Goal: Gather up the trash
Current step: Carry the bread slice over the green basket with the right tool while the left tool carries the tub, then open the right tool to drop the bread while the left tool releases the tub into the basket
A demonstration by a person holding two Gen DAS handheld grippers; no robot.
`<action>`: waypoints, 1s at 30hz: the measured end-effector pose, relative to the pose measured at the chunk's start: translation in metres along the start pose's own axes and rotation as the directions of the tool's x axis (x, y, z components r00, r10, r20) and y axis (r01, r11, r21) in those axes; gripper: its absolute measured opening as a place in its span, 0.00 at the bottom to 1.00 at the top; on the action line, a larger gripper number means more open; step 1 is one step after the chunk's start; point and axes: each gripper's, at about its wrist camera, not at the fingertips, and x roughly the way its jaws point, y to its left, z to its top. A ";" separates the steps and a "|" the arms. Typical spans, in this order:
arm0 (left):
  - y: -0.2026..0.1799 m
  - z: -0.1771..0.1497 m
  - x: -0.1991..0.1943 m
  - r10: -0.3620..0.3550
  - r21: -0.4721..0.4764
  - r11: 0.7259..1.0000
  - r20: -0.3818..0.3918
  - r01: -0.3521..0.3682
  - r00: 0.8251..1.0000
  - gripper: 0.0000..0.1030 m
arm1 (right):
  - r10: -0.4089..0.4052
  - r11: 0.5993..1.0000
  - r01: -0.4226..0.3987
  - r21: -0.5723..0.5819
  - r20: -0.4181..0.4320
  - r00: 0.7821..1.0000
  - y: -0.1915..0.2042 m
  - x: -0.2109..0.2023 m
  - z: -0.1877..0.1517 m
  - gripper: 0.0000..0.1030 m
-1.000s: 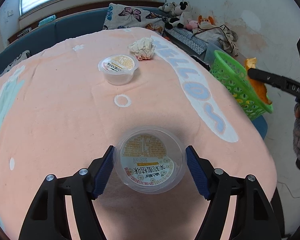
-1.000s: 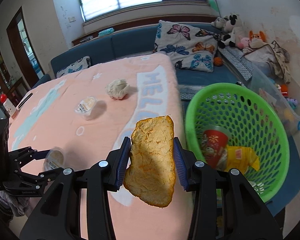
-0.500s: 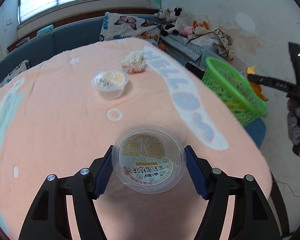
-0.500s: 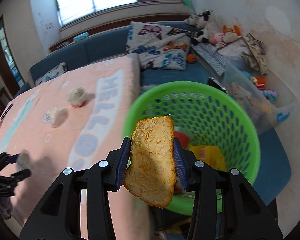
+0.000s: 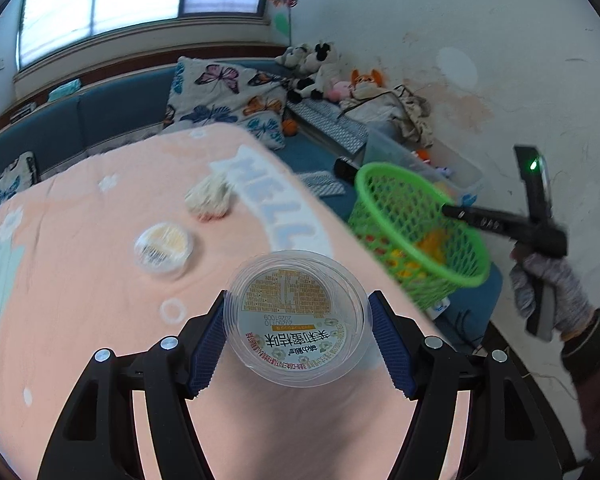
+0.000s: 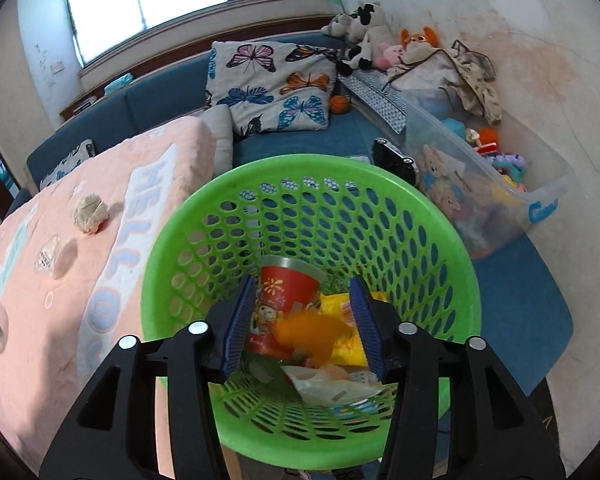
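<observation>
Over the green basket [image 6: 312, 208], which stands just beside the edge of the pink-covered bed [image 5: 80, 280], the right tool [image 6: 303, 318] hangs with its jaws opening and nothing pressed between the pads; an orange scrap [image 6: 308, 338], blurred, lies below them among the trash inside. The left tool [image 5: 296, 334] grips a clear lidded cup [image 5: 296, 316] by its sides above the bed. From that cup the basket lies ahead and to the right, so its likely path runs rightward past the bed's edge.
</observation>
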 end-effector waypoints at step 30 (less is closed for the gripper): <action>-0.171 0.090 0.105 -0.161 0.165 0.971 -0.083 0.173 0.984 0.65 | 0.004 0.998 -0.010 0.069 0.091 0.996 -0.069 -0.073 -0.042 0.63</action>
